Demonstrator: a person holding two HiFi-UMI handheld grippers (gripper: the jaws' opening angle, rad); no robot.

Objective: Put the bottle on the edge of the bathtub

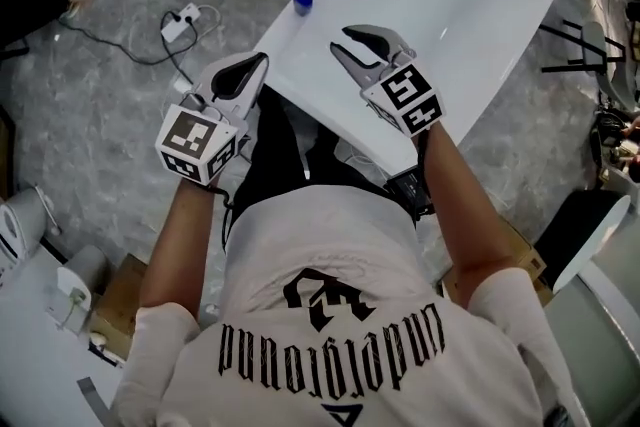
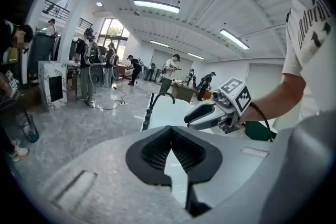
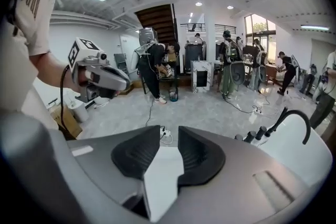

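Bathtub rim (image 1: pixel 290 35) carries blue-capped bottle (image 1: pixel 302 1), just ahead of left hand-held gripper (image 1: pixel 262 60) | jaws together, empty | right hand-held gripper (image 1: pixel 342 40) jaws partly apart, empty | avoid nudging bottle

Glossy smooth bathtub (image 1: pixel 470 30), polished marbled floor (image 1: pixel 110 115)

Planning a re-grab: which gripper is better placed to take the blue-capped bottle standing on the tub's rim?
Right, probably. The right gripper hangs over the bathtub, nearer the blue-capped bottle, its jaws apart and empty. The left gripper sits outside the rim, jaws together.
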